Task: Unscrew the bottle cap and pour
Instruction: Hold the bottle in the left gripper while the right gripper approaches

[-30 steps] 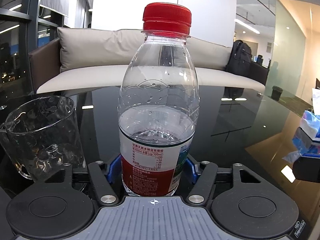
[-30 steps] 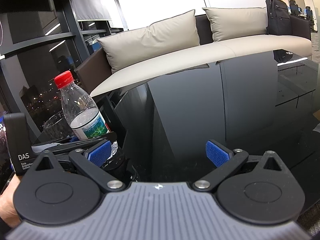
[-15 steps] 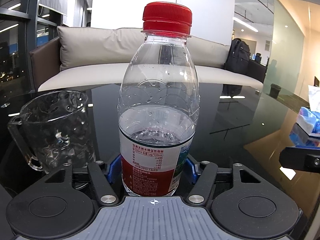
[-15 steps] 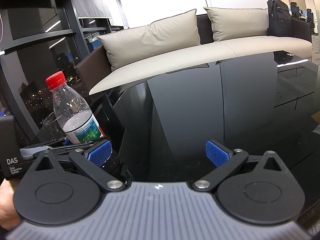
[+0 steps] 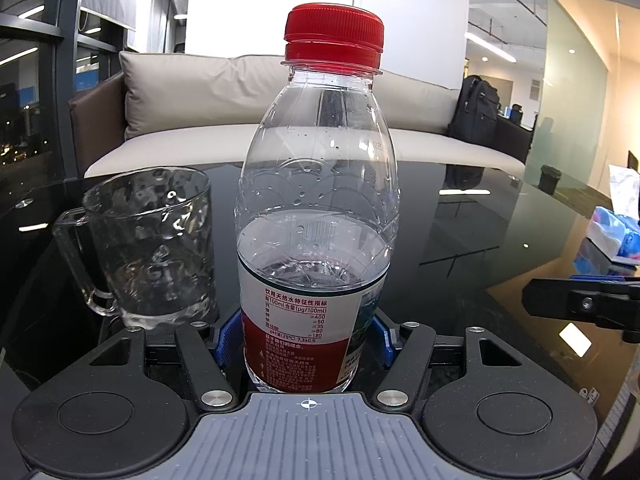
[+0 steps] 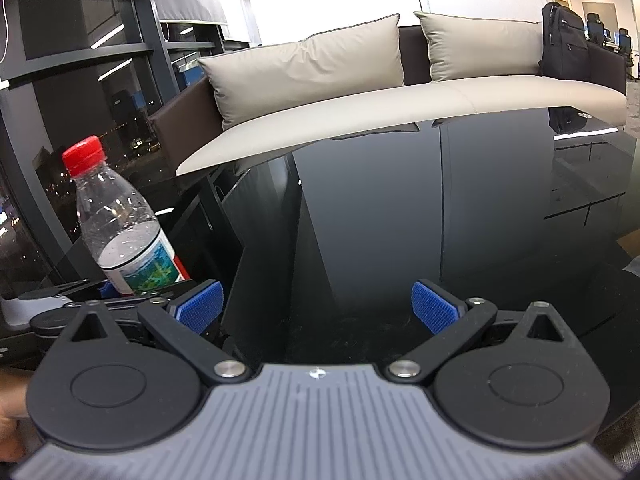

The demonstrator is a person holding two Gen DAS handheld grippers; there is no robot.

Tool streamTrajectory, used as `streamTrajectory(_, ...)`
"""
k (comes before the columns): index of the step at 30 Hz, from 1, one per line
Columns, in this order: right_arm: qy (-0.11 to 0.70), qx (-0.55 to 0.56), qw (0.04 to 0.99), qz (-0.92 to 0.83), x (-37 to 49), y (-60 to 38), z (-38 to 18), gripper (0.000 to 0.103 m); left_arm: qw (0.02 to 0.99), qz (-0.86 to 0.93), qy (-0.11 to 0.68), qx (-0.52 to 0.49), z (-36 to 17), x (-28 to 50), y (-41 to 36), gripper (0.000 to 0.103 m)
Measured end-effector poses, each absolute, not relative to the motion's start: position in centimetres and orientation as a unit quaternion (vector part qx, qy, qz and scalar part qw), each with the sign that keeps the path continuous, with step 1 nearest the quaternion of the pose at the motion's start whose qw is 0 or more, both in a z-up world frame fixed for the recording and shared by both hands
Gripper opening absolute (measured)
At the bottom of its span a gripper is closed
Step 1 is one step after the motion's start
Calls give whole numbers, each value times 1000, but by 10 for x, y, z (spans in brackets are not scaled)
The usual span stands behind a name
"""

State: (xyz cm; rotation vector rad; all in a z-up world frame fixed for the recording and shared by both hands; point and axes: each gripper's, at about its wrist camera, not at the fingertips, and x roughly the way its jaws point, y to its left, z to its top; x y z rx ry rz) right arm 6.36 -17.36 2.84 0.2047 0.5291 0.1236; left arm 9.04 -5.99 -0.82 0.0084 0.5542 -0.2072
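Note:
A clear plastic water bottle (image 5: pixel 316 216), about half full, stands upright with its red cap (image 5: pixel 334 30) screwed on. My left gripper (image 5: pixel 303 340) is shut on the bottle's labelled lower part, blue pads pressing both sides. Just left of the bottle sits an empty dimpled glass mug (image 5: pixel 150 246) with its handle to the left. In the right wrist view the same bottle (image 6: pixel 120 220) and the left gripper (image 6: pixel 108 292) appear at the far left. My right gripper (image 6: pixel 318 308) is open over the dark table, nothing between its blue pads.
The glossy black table (image 6: pixel 380 220) stretches ahead. A beige sofa with cushions (image 6: pixel 320 68) runs along its far edge, a black backpack (image 6: pixel 566 46) on it. A tissue pack (image 5: pixel 616 232) lies at the table's right side. A hand (image 6: pixel 8 428) shows at the lower left.
The left gripper has carried the bottle sideways, so the mug now stands closer beside it. In the right wrist view the bottle drifted left, then slightly back. The right gripper stays open.

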Motion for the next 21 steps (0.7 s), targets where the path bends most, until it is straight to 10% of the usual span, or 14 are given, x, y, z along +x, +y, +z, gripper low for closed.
streamTrajectory(21, 255, 56, 963, 64, 62, -147, 23, 103, 956, -103, 273, 4, -9, 51, -50, 56)
